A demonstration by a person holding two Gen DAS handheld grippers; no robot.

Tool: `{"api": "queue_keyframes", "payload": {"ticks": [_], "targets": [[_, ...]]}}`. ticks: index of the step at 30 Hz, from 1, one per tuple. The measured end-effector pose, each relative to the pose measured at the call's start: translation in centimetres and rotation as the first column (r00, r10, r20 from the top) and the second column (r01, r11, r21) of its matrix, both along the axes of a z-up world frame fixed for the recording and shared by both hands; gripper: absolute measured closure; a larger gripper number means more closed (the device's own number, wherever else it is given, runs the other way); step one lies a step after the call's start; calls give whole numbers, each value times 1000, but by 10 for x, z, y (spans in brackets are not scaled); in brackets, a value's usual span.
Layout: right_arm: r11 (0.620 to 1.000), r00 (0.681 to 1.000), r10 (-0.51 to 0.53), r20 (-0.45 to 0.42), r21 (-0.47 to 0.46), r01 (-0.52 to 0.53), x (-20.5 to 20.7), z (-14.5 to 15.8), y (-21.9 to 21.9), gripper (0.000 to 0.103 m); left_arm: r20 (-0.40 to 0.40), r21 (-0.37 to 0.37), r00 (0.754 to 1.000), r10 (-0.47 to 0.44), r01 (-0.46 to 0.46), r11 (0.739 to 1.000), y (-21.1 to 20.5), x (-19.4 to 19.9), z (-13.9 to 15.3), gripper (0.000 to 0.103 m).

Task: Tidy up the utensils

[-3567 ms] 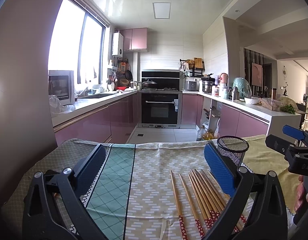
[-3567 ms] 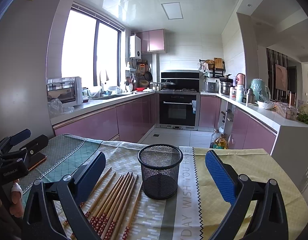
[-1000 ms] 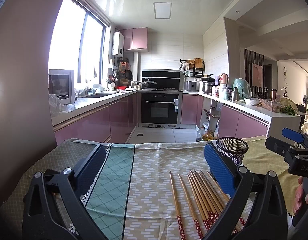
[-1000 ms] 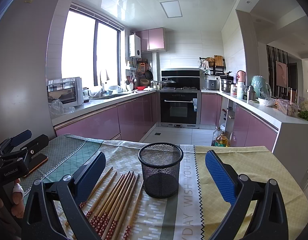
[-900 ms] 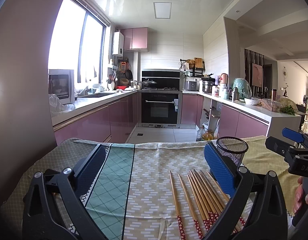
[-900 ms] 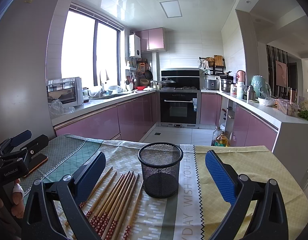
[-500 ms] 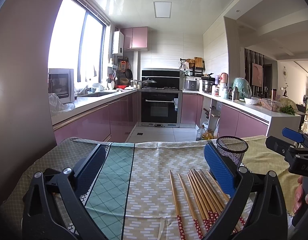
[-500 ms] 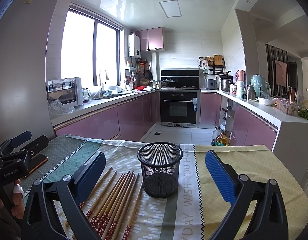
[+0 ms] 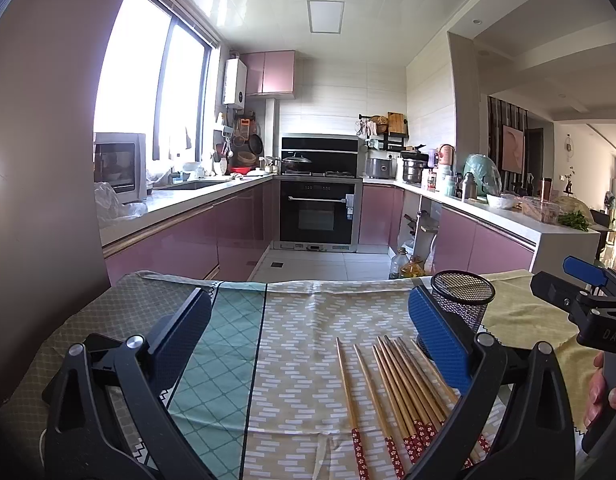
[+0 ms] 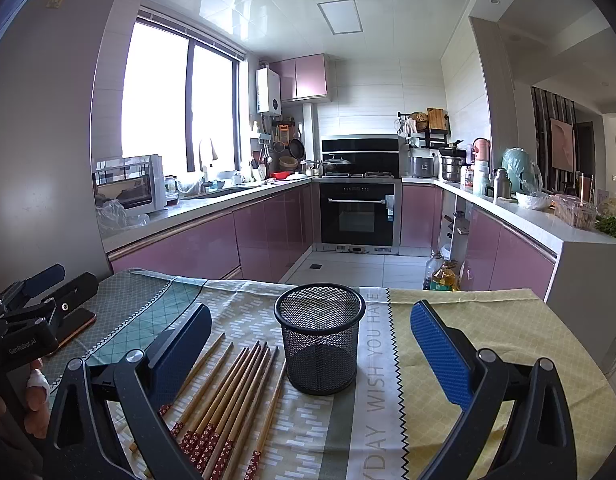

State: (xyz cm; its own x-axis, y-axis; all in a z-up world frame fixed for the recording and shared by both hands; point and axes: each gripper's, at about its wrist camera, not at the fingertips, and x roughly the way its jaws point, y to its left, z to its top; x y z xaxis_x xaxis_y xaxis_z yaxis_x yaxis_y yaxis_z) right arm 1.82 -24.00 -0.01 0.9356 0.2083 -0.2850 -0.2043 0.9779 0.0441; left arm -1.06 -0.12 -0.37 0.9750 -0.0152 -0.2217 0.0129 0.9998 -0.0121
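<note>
Fingers: ours spread wide on both the left gripper [image 9: 308,336] and right gripper [image 10: 308,344], empty.
Next: we should pinch one of the chopsticks [image 10: 232,384] mid-shaft, then tip it into the cup [image 10: 319,336].

Materials as I see them from my two wrist views:
- Chopsticks [image 10: 228,392]: bare wood, smooth, matt; ends wrapped in a red floral print.
- Holder [image 10: 319,338]: black wire mesh, metal, dull sheen.
- Cloth [image 10: 487,332] over the tabletop: woven fabric, matt, creased, printed in patches.
- My right gripper [image 10: 308,354]: matt black plastic frame, metal screws; fingers [image 10: 437,356] faced with blue textured pads.
- Cabinet fronts [image 9: 180,244]: glossy pink.
</note>
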Motion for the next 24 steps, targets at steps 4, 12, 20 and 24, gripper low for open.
{"api": "queue_keyframes", "payload": {"ticks": [4,12,20,24], "targets": [[1000,1000,4,-7,5,-4,0,0,-2,6,-6,3,1000,-4,4,1000,-2,0,-1,6],[999,998,34,-57,7,-34,5,-5,-2,6,-47,-1,999,-14,14,1000,0,8,-4,6],[989,965,122,-234,-49,-137,22,-34,13,15,-200,33,978,-55,63,997,1,35,-26,6],[981,920,151,-362,-57,-183,38,-56,23,31,-309,57,948,-76,98,994,-2,53,-45,15]]}}
